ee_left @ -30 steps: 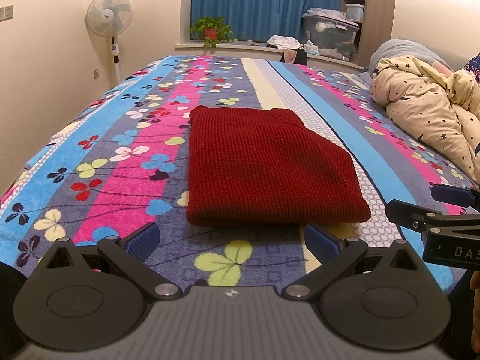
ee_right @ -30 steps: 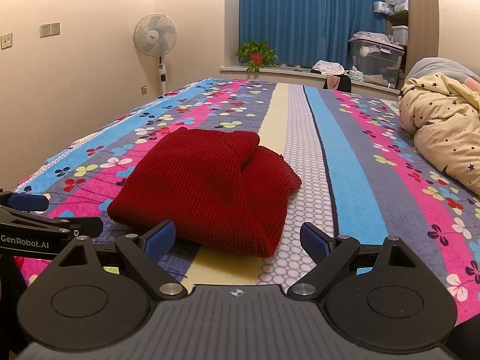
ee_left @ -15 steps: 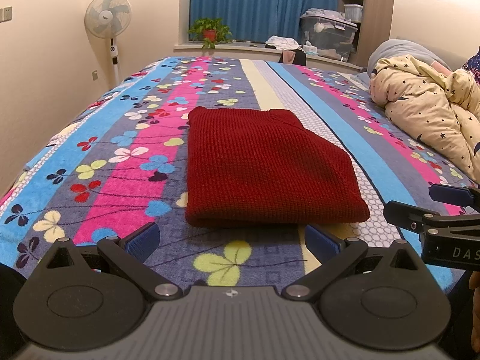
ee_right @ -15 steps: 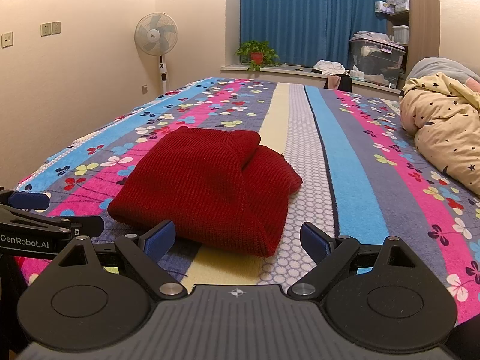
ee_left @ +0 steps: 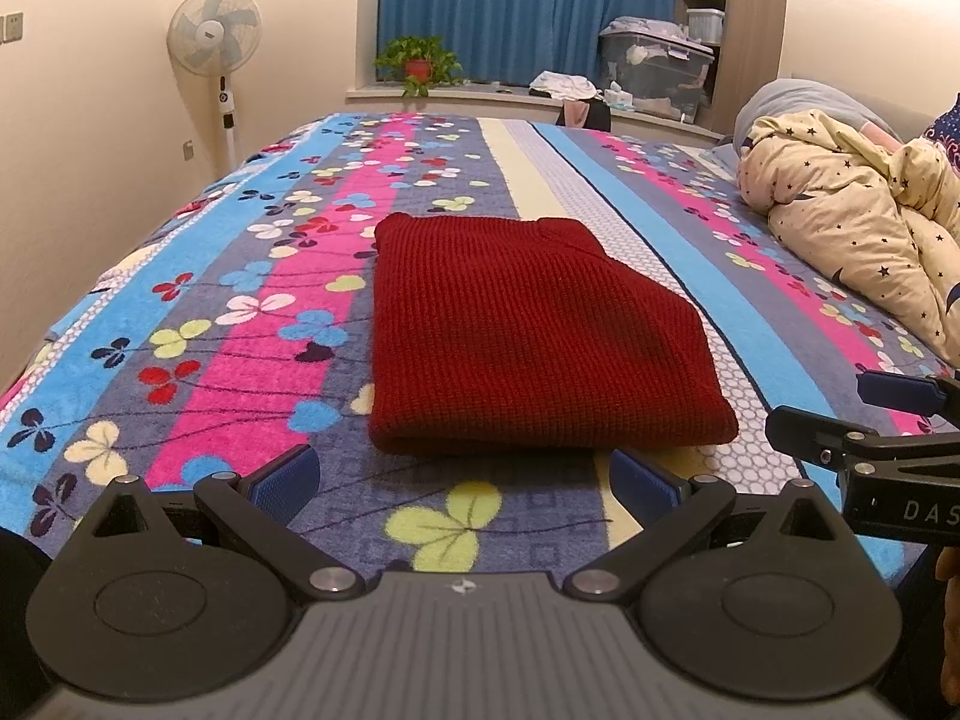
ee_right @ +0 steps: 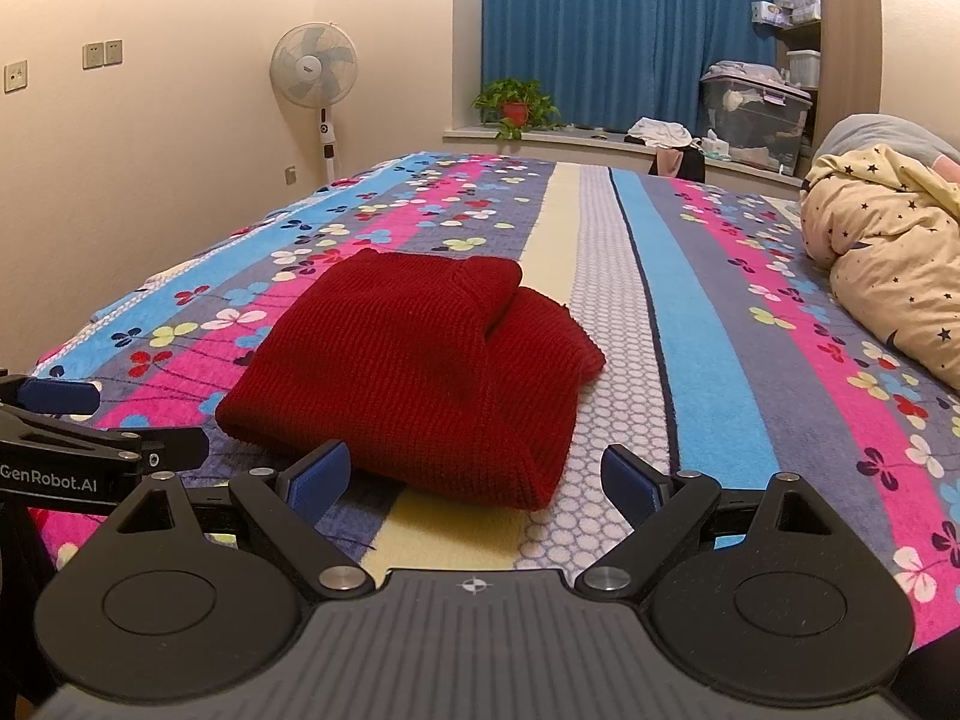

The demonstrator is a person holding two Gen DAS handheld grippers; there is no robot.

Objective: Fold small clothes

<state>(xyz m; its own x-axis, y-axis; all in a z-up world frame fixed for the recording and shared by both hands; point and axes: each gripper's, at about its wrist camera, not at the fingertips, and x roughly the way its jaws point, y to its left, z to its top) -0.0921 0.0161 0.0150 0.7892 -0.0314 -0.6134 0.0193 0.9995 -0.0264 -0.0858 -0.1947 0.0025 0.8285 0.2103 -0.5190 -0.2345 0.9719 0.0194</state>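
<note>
A dark red knit sweater (ee_left: pixel 534 336) lies folded into a flat rectangle on the flowered striped bedspread (ee_left: pixel 252 324). It also shows in the right wrist view (ee_right: pixel 414 372). My left gripper (ee_left: pixel 465 483) is open and empty, just short of the sweater's near edge. My right gripper (ee_right: pixel 474 480) is open and empty, at the sweater's near right corner. The right gripper's fingers (ee_left: pixel 840 438) show at the right edge of the left wrist view, and the left gripper's fingers (ee_right: pixel 108 447) show at the left edge of the right wrist view.
A cream star-print duvet (ee_left: pixel 852 222) is bunched on the right side of the bed. A standing fan (ee_left: pixel 216 42) is by the left wall. A potted plant (ee_left: pixel 417 60), loose clothes and a storage bin (ee_left: pixel 654 69) sit on the window ledge.
Both grippers have shifted very slightly; the sweater has not moved.
</note>
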